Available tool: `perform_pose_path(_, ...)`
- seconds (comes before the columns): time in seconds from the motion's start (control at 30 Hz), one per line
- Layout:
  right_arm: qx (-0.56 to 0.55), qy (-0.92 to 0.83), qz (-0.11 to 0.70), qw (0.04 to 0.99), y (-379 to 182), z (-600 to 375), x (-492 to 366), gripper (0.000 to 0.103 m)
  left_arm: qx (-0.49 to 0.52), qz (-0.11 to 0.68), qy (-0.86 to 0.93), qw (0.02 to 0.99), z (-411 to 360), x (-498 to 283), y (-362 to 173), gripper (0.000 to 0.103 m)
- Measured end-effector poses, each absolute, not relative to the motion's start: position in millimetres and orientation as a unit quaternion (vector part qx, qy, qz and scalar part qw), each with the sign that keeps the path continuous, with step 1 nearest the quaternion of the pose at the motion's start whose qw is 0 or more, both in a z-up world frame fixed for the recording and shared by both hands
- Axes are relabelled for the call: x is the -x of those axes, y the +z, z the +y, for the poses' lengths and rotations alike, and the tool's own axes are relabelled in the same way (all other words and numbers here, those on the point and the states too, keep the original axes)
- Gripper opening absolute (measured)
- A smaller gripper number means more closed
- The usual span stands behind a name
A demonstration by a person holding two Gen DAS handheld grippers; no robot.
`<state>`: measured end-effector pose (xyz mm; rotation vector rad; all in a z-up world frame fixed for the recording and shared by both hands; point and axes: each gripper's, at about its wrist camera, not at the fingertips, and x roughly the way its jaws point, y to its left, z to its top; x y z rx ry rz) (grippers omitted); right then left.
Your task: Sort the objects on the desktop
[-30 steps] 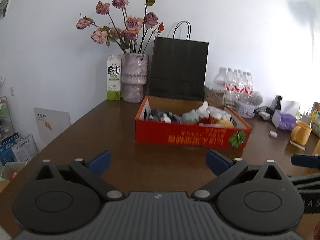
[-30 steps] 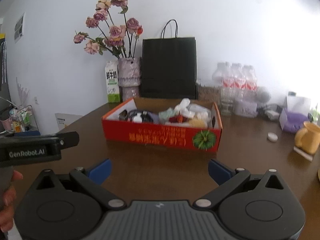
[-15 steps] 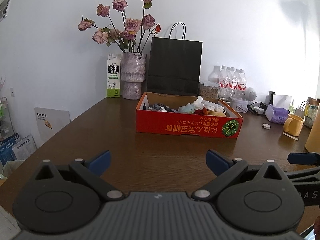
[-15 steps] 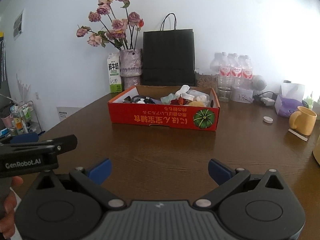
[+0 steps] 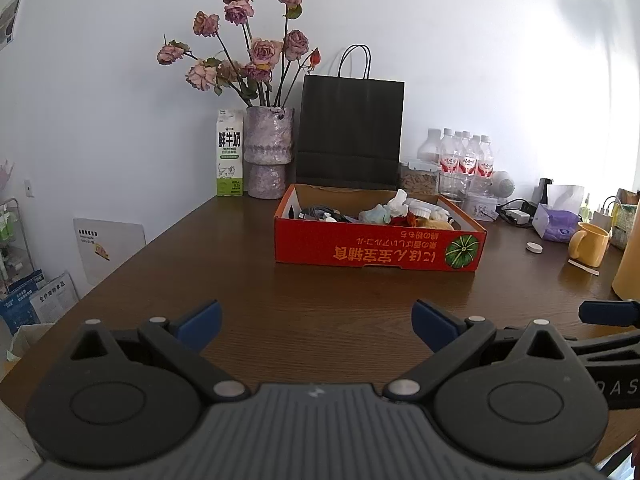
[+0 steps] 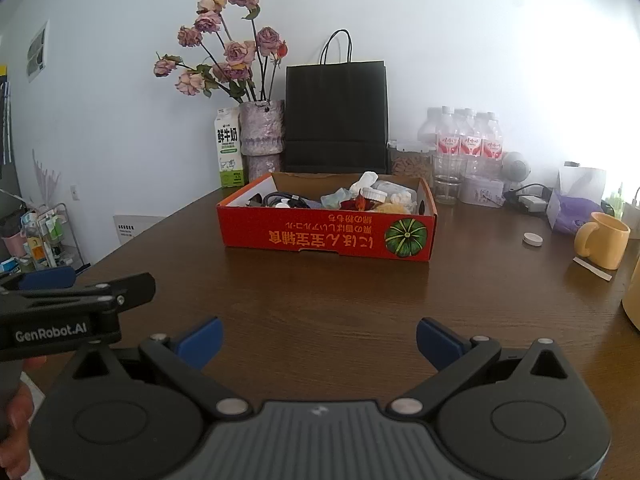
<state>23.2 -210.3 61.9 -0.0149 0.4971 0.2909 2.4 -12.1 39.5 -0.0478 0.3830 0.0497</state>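
Note:
A shallow red cardboard box (image 5: 380, 250) (image 6: 326, 238) with a pumpkin print sits mid-table, filled with several small things: cables, white bottles, crumpled wrappers. My left gripper (image 5: 316, 324) is open and empty, low over the brown table well in front of the box. My right gripper (image 6: 318, 338) is open and empty too, beside it. The left gripper's body shows at the left edge of the right wrist view (image 6: 60, 312); a blue fingertip (image 5: 608, 312) of the right gripper shows at the right edge of the left wrist view.
Behind the box stand a black paper bag (image 5: 350, 132), a vase of dried roses (image 5: 268, 152), a milk carton (image 5: 230, 152) and water bottles (image 5: 464, 160). At right are a yellow mug (image 6: 604, 240), a purple tissue pack (image 6: 568, 208) and a small white cap (image 6: 532, 239).
Both grippers have pulled back from the box and dropped lower, so the box looks smaller and farther. Both stayed open and empty.

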Motion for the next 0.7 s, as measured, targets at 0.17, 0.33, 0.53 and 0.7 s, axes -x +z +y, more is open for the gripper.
perform_pose_path(0.17, 0.007, 0.144, 0.245, 0.959, 61.7, -210.8, -22.5, 0.103, 0.023, 0.19, 0.025, 0.981, -12.4, -2.2, 39.5, 0.103)
perform_pose_path(0.33, 0.006, 0.144, 0.245, 0.959, 61.3, -211.3, -22.1, 0.103, 0.022, 0.191, 0.025, 0.981, -13.0, -1.9, 39.4, 0.103)
perform_pose_path(0.53, 0.004, 0.144, 0.247, 0.958, 59.4, -212.8, -21.5, 0.103, 0.021, 0.193, 0.026, 0.981, -13.5, -2.4, 38.9, 0.103)
perform_pose_path(0.7, 0.003, 0.145, 0.248, 0.958, 58.7, -213.5, -22.1, 0.103, 0.02, 0.193, 0.026, 0.981, -13.6, -2.8, 38.5, 0.103)
